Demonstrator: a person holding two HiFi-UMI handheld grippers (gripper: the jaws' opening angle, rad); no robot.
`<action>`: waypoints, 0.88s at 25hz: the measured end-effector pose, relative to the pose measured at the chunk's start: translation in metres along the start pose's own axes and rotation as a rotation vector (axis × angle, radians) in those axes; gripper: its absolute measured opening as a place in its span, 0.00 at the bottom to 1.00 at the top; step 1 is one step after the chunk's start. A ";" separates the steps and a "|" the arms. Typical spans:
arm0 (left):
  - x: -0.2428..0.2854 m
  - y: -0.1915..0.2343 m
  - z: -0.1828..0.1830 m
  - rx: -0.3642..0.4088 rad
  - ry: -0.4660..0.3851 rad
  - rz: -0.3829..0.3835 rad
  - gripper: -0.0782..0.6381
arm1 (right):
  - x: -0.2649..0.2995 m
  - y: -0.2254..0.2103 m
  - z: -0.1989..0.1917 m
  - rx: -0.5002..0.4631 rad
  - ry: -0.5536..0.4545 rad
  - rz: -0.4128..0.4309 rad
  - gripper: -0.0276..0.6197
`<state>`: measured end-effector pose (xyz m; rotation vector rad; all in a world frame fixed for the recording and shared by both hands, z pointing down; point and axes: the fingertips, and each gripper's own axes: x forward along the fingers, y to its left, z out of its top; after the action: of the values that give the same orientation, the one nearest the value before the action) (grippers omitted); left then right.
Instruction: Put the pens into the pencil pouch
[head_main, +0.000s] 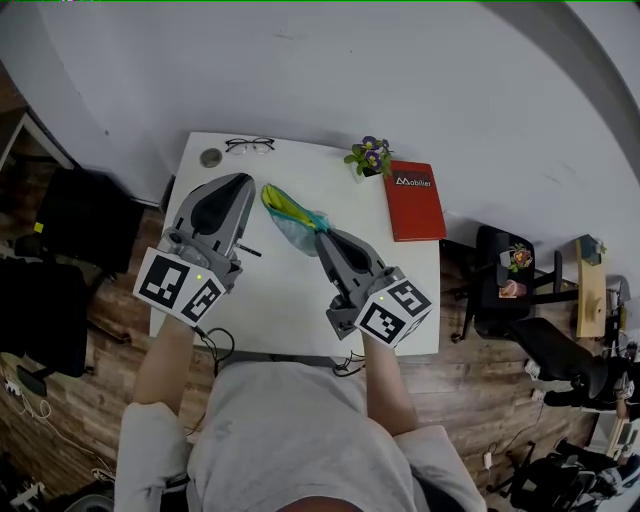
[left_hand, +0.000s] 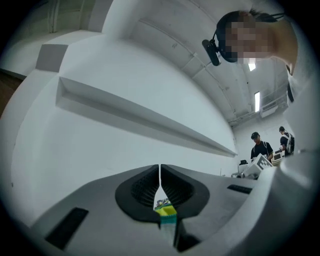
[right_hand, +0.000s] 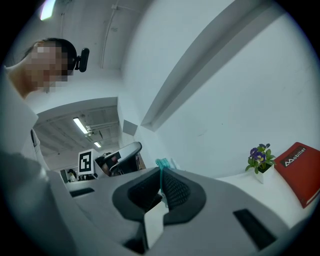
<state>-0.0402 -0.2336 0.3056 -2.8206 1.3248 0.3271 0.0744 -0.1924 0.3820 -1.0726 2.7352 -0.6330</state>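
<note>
The pencil pouch (head_main: 291, 216), yellow-green at one end and teal at the other, hangs slack between my two grippers over the white table (head_main: 290, 300). My left gripper (head_main: 250, 184) is shut on its yellow-green end; in the left gripper view that edge of the pouch (left_hand: 166, 212) sits pinched between the closed jaws of the left gripper (left_hand: 159, 172). My right gripper (head_main: 322, 236) is shut on the teal end, and teal fabric (right_hand: 161, 167) sticks up between its pads. A thin dark stick (head_main: 250, 251), perhaps a pen, shows beside the left gripper.
At the table's back edge lie a pair of glasses (head_main: 249, 145) and a round grey disc (head_main: 210, 157). A small flower pot (head_main: 369, 157) and a red book (head_main: 415, 200) occupy the back right corner. Black chairs (head_main: 510, 300) stand right of the table.
</note>
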 end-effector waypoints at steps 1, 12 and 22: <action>-0.002 0.005 -0.009 0.008 0.035 0.003 0.15 | 0.000 -0.002 -0.001 0.003 0.000 -0.009 0.10; -0.042 0.035 -0.151 0.140 0.501 -0.121 0.15 | 0.000 -0.003 -0.017 0.020 0.004 -0.086 0.10; -0.061 0.009 -0.264 0.532 0.927 -0.550 0.25 | -0.007 -0.010 -0.027 0.047 -0.011 -0.174 0.10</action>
<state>-0.0369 -0.2181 0.5760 -2.6949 0.4325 -1.2427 0.0784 -0.1852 0.4108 -1.3084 2.6233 -0.7088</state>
